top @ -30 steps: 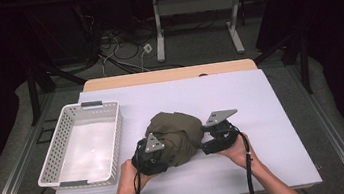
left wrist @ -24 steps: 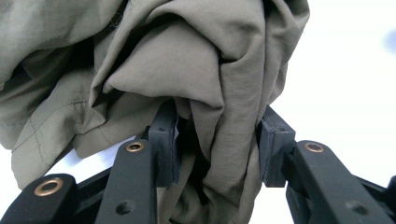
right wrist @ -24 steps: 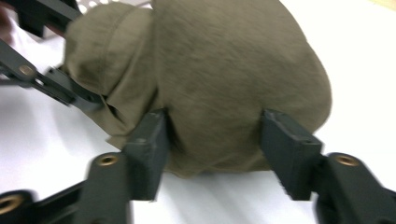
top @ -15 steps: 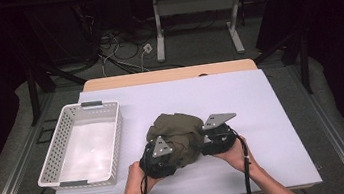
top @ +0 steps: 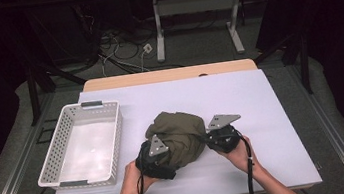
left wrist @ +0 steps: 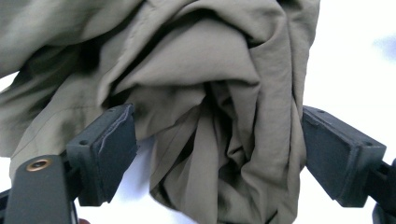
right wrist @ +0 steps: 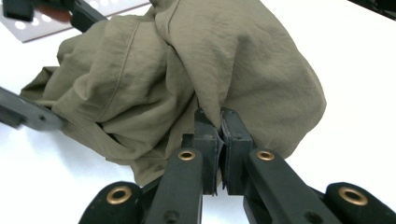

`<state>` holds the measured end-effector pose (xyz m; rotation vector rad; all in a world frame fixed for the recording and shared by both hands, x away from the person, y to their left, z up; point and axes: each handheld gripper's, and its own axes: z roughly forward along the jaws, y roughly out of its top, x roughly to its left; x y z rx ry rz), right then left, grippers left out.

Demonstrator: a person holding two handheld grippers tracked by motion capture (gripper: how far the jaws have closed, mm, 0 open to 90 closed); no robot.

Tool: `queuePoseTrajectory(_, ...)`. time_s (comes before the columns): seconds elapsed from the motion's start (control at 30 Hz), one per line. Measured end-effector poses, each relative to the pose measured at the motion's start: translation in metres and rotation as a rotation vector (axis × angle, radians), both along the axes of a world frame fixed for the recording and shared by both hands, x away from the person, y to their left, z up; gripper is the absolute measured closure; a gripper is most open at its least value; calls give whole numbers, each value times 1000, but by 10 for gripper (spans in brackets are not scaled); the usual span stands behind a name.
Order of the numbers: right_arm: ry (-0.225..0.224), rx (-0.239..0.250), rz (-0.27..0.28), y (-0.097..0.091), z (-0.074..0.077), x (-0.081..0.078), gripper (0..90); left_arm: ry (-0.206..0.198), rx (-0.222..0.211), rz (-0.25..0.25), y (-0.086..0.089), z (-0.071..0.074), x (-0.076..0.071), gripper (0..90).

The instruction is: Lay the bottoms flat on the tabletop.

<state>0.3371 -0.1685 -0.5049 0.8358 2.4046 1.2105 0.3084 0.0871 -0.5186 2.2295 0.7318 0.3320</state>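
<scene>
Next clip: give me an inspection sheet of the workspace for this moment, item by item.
Surface: white table top, bare around the work.
Job's things: crumpled olive garment bunched at front centre.
Clutter: white perforated basket left of the garment, nothing inside.
Grippers: left gripper has just been opening, jaws wide, fabric between them; right gripper has just closed, pinching a fold.
Cables: black cables trail along the forearms; loose wires on the floor.
Surroundings: dark room, desk legs behind.

An olive cloth (top: pixel 177 135) lies bunched on the white desk (top: pixel 260 95), just right of a white basket (top: pixel 52 160). The left tool (top: pixel 155 155) sits at the cloth's near-left edge and the right tool (top: pixel 215 136) at its right edge, each in a hand.
</scene>
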Motion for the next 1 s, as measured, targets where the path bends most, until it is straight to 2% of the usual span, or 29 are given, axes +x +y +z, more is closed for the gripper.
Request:
queuePoseTrajectory(0.07, -4, -9, -7, -1, 0, 0, 877, 12, 5, 13, 2, 1, -1, 111)
queuePoseTrajectory(0.17, -8, -18, -10, -3, 0, 0, 878, 10, 11, 20, 6, 3, 0, 97)
queuePoseTrajectory(0.2, -8, -24, -19, -6, -1, 1, 880, 17, -2, 26, 6, 3, -1, 96)
queuePoseTrajectory(0.33, -8, -40, -31, -11, -2, 3, 882, 22, -1, 29, 10, 5, -3, 105)
queuePoseTrajectory(0.37, -4, -44, -38, -13, -3, 4, 882, 25, -16, 30, 10, 4, -3, 112)
queuePoseTrajectory(0.4, 3, -48, -52, -15, -5, 6, 883, 25, -12, 27, 11, 5, -2, 154)
queuePoseTrajectory(0.5, 15, -62, -62, -17, -7, 8, 883, 39, -28, 13, 12, 3, -1, 176)
queuePoseTrajectory(0.57, 33, -86, -64, -19, -9, 10, 883, 50, -47, -13, 13, 1, 0, 259)
queuePoseTrajectory(0.6, 25, -91, -70, -19, -11, 11, 883, 48, -58, -19, 12, 0, 0, 272)
queuePoseTrajectory(0.63, 33, -87, -76, -19, -12, 11, 882, 33, -69, -32, 12, -2, 0, 296)
queuePoseTrajectory(0.7, 41, -77, -74, -18, -10, 11, 875, 33, -79, -53, 10, -4, 0, 373)
queuePoseTrajectory(0.73, 38, -70, -73, -18, -9, 11, 854, 25, -88, -62, 8, -5, -1, 412)
queuePoseTrajectory(0.8, 44, -44, -64, -17, -7, 10, 751, 21, -93, -75, 5, -7, -2, 522)
queuePoseTrajectory(0.87, 47, -22, -57, -16, -3, 9, 637, 18, -104, -82, 2, -9, -4, 587)
queuePoseTrajectory(0.93, 39, -4, -44, -15, 1, 7, 538, 12, -95, -98, 0, -9, -3, 637)
queuePoseTrajectory(0.97, 32, 0, -37, -14, 3, 6, 512, 23, -95, -110, 0, -9, -3, 660)
queuePoseTrajectory(1.0, 22, 9, -31, -12, 5, 5, 484, 12, -101, -107, -2, -10, -3, 675)
